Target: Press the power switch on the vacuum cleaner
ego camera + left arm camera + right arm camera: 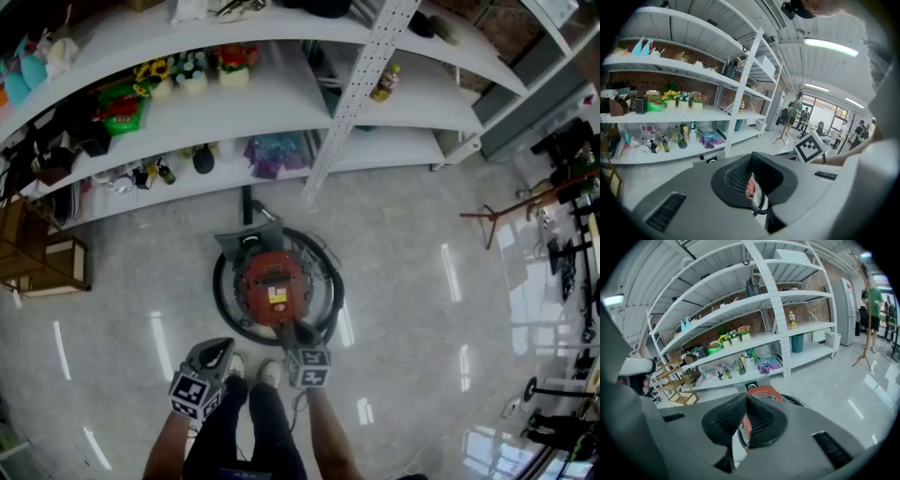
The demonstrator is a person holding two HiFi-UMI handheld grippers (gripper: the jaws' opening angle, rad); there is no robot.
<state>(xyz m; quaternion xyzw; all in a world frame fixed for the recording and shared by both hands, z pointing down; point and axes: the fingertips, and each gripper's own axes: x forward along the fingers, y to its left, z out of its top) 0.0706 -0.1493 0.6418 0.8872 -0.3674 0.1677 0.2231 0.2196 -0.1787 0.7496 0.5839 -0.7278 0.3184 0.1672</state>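
No readable words or numbers anywhere. Just ahead of right gripper tip, small yellow-and-white label on top of round red vacuum cleaner: print too small to read. On cubes of right gripper and left gripper, black-and-white square markers: patterns only, no letters.

Glossy pale floor. Standing on it: the red vacuum cleaner, ringed by its black hose; behind it, a white shelving unit bearing potted flowers and a bottle; a wooden rack at left; a coat stand at right.
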